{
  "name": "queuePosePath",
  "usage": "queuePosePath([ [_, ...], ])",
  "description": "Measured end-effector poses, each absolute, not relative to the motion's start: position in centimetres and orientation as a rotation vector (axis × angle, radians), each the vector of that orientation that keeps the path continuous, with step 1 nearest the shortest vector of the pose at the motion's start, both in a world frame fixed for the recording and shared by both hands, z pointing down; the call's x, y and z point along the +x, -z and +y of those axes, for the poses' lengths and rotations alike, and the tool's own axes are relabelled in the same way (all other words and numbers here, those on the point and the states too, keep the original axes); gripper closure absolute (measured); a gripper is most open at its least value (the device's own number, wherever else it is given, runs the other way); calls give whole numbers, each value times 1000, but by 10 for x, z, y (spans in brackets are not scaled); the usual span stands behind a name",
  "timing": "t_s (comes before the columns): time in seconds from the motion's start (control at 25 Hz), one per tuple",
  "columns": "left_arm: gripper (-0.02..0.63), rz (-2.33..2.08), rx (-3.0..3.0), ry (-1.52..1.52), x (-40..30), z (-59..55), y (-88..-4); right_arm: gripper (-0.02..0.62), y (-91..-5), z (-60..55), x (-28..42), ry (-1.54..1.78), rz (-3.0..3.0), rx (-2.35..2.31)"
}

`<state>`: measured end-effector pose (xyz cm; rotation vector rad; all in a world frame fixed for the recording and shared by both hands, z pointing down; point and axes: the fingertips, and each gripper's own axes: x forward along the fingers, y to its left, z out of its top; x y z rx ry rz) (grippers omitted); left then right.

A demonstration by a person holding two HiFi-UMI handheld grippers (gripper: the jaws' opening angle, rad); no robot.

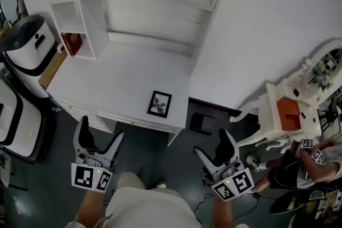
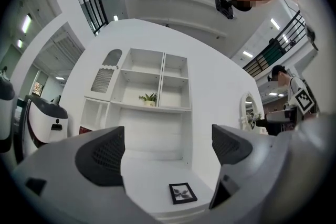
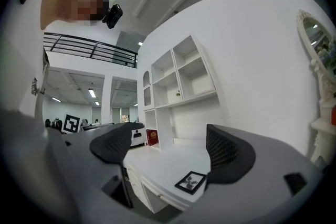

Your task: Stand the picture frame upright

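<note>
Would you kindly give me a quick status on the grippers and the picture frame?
Left gripper open, empty. Right gripper open, empty. Picture frame flat on desk, near front edge, untouched. Nothing blocking it.

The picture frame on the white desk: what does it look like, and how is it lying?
The picture frame is small and rectangular, with a thin black border around a pale sheet that bears a dark leafy print. Its material cannot be told. It lies flat and face up, slightly askew, near the front right corner of the white desk, not standing. Only the desk top touches it. Nothing rests on or against it.
</note>
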<state>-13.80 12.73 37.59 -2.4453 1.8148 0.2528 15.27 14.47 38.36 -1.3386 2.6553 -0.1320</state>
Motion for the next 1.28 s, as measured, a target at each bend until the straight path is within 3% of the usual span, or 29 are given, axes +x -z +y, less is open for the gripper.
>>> queuePosePath([
  [0.32,107,1855,-2488,-187,-137,87,-398,158,-409,109,136,256,2716,-1270],
  [1.0,107,1617,-2779,-143,-146,-136,-442,160,-409,-76,82,301,2695,-1488],
  [1.28,107,1555,-2888,-103,-129,-173,-458,159,-421,-103,91,375,2665,-1577],
])
